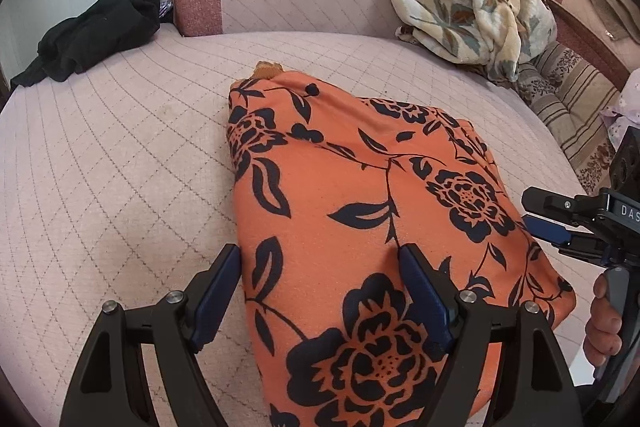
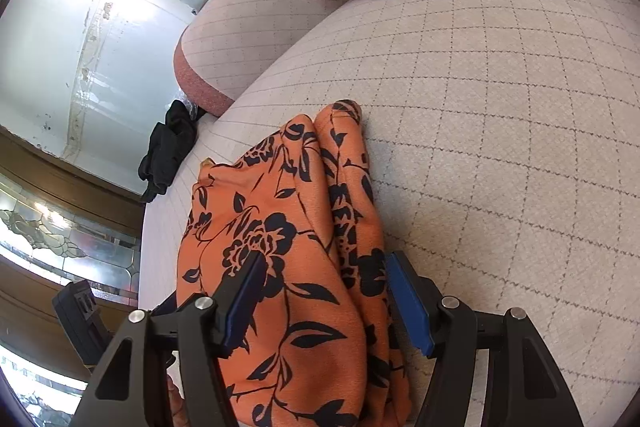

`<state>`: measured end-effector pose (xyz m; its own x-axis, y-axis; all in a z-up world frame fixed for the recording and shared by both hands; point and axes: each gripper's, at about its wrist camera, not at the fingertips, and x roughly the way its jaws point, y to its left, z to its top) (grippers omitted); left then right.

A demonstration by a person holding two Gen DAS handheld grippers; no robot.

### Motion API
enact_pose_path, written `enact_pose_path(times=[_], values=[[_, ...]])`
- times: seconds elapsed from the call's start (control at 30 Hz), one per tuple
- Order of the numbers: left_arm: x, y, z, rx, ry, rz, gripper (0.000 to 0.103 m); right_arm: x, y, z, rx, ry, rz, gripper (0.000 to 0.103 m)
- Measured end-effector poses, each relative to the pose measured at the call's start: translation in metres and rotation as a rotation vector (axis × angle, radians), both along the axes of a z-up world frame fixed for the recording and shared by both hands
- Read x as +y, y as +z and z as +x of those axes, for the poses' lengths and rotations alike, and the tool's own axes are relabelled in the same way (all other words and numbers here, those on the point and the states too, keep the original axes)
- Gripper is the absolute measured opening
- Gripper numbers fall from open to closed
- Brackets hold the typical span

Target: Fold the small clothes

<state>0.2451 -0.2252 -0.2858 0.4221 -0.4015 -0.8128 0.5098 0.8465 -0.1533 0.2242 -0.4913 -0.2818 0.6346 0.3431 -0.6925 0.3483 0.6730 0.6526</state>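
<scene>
So the orange floral garment (image 1: pixel 360 211) sits folded, center and lower right of the left wrist view, on the pink quilted sofa seat (image 1: pixel 120 167). Lots of bare cushion to its left. Left gripper (image 1: pixel 320 291) is spread open over the near edge, nothing pinched. Right gripper (image 2: pixel 324 295) is open too, straddling the folds. Black clothing (image 1: pixel 92 35) lies upper left by the armrest, and a leafy blanket (image 1: pixel 468 7) is heaped upper right. "DAS" reads on the other gripper at the right edge.
</scene>
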Motion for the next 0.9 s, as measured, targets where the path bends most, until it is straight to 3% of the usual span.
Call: enact_pose_path(times=[0.9], values=[[-0.0036,-0.0022,0.0008,-0.004,-0.005,0.009,0.085,-0.0003,-0.0028,0.0048,0.002,0.005,0.027,0.067]])
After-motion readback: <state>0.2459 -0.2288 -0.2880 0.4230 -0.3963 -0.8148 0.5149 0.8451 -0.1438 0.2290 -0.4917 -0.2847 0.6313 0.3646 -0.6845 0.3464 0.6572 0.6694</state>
